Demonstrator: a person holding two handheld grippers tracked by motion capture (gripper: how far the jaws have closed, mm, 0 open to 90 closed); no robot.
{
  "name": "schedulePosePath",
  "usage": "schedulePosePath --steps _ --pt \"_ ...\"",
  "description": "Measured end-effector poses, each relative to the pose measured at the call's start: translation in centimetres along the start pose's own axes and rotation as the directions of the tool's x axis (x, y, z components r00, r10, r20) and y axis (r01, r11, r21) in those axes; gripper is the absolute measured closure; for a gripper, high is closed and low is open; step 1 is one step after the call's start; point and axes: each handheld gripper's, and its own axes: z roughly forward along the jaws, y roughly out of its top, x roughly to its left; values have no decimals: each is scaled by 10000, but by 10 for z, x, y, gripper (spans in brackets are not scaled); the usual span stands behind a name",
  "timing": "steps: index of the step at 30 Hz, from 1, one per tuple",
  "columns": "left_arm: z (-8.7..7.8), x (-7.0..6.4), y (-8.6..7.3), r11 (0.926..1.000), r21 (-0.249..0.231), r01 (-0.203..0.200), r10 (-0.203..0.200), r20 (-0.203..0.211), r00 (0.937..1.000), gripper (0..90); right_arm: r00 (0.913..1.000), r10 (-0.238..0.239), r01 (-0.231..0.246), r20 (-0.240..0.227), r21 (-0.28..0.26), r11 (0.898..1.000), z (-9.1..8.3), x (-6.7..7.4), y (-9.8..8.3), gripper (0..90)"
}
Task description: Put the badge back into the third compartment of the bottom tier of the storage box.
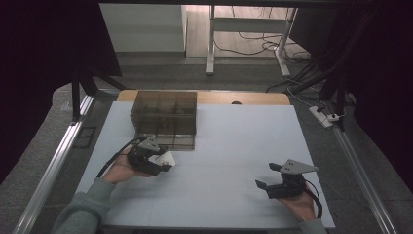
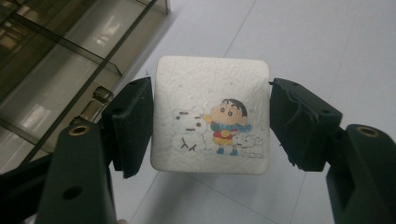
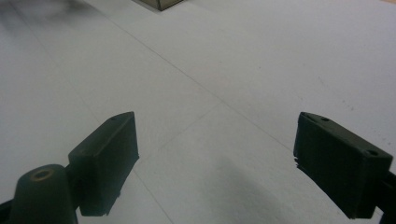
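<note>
Left gripper (image 2: 210,121) clamping white cartoon-printed pad (image 2: 211,114) — perhaps foam, right gripper (image 3: 215,158) wide open — empty

My left gripper (image 2: 210,126) has matt black plastic jaws with small brass-coloured insets, and between them I see a white square packet (image 2: 211,116) with a crinkled, paper-like skin and a printed cartoon. Just beyond the packet stands the box (image 1: 164,118), glossy smoky see-through plastic with reflective partitions. The table cover (image 1: 243,141) around the box looks smooth, matt and pale. My right gripper (image 3: 212,163) shows the same dull black plastic.
</note>
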Motion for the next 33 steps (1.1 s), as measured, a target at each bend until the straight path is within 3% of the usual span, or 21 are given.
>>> schedulePosePath --steps 13,22,33 --pt "-8 4 1 9972 -520 531 -559 -542 9970 327 10000 23 -24 -31 -34 10000 0 0 0 139" --pt "-13 6 5 9939 -882 661 -725 -712 9948 327 10000 15 -15 -3 -21 10000 0 0 0 141" --pt "-9 12 8 9931 -967 666 -740 -744 9945 327 10000 15 -15 -51 -40 10000 1 0 0 142"
